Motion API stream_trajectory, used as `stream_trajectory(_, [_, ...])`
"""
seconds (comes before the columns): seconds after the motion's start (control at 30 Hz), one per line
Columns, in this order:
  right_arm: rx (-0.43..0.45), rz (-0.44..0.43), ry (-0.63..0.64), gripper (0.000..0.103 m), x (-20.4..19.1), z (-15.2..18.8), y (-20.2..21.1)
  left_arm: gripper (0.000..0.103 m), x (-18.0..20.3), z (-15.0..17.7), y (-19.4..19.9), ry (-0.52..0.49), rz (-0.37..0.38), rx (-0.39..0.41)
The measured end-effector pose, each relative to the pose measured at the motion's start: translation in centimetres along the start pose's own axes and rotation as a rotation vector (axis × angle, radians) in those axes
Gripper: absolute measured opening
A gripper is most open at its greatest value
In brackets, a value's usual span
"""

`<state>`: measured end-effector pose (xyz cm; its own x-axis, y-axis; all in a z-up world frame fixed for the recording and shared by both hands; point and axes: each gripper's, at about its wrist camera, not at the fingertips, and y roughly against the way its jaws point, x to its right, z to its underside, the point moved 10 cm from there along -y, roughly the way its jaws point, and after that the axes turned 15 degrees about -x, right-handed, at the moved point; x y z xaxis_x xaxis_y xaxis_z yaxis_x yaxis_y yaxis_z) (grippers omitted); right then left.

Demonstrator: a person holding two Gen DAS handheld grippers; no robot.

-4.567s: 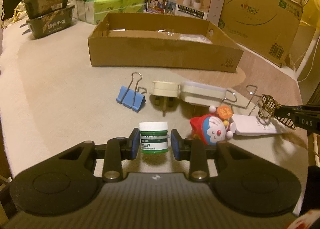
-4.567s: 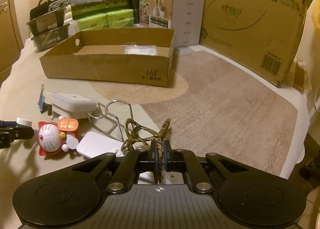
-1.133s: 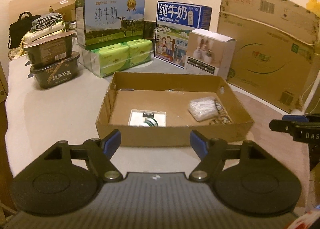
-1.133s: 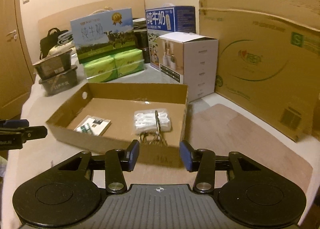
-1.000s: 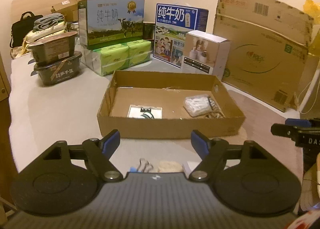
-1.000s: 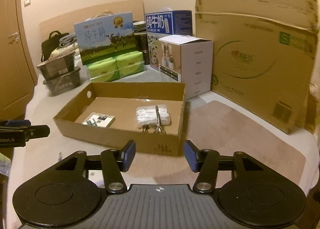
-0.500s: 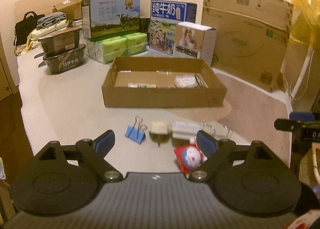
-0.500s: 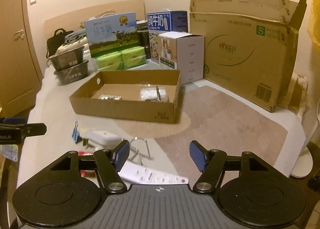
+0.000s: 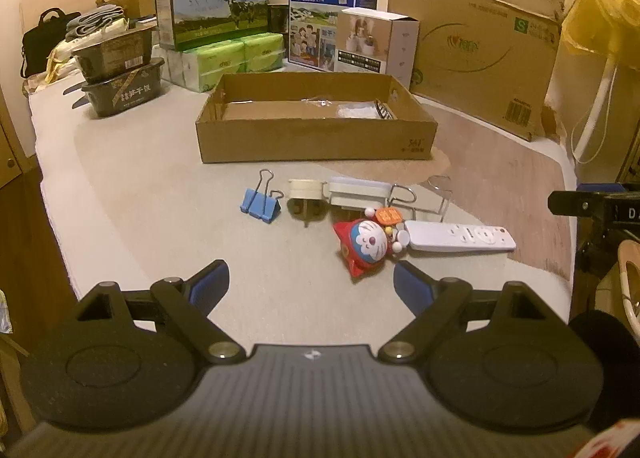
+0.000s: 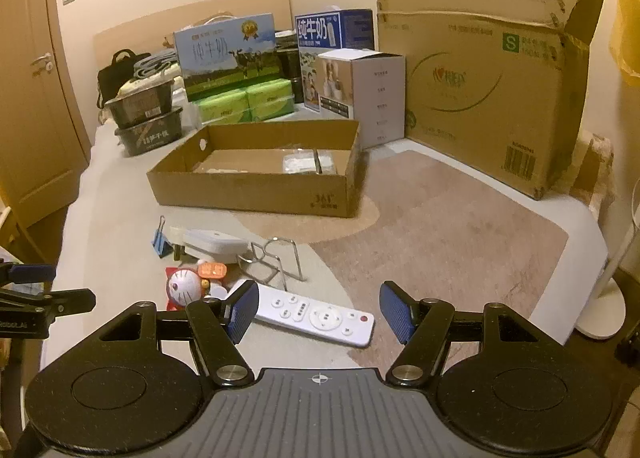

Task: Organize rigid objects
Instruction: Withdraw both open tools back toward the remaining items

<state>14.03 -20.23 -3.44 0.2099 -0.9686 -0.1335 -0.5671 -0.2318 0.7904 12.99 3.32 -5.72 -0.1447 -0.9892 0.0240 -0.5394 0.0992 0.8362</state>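
An open shallow cardboard box (image 9: 316, 146) (image 10: 256, 194) stands mid-table with a few small items inside. In front of it lie a blue binder clip (image 9: 260, 205) (image 10: 161, 243), a beige plug (image 9: 303, 194), a white flat case (image 9: 358, 190) (image 10: 214, 244), a wire stand (image 9: 420, 194) (image 10: 276, 258), a red Doraemon toy (image 9: 364, 246) (image 10: 186, 286) and a white remote (image 9: 458, 239) (image 10: 316, 316). My left gripper (image 9: 311, 285) is open and empty, near the toy. My right gripper (image 10: 318, 312) is open and empty, over the remote.
Milk cartons (image 9: 212, 14), green tissue packs (image 9: 232, 58), a white box (image 9: 376, 42), stacked dark food tubs (image 9: 120, 70) and a large cardboard carton (image 9: 480, 38) line the back. The table's edge runs along the left (image 9: 56, 226) and right (image 10: 580, 258).
Both grippers pulled back from the box and opened wider; the loose items on the table came into view. Earlier the green jar and the leopard hair clip were carried to the box.
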Motion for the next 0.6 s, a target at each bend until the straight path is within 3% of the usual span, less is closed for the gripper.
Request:
stream_trajectory(0.37, [-0.069, -0.017, 0.052, 0.067, 0.8, 1.2, -1.5, 0.088, 0.5, -0.3, -2.1, -0.115, 0.032, -0.047])
stream_trajectory(0.6, [-0.111, -0.034, 0.298, 0.067, 0.1, 0.9, -3.4, 0.087, 1.6, -1.5, -4.3, -0.243, 0.06, -0.065])
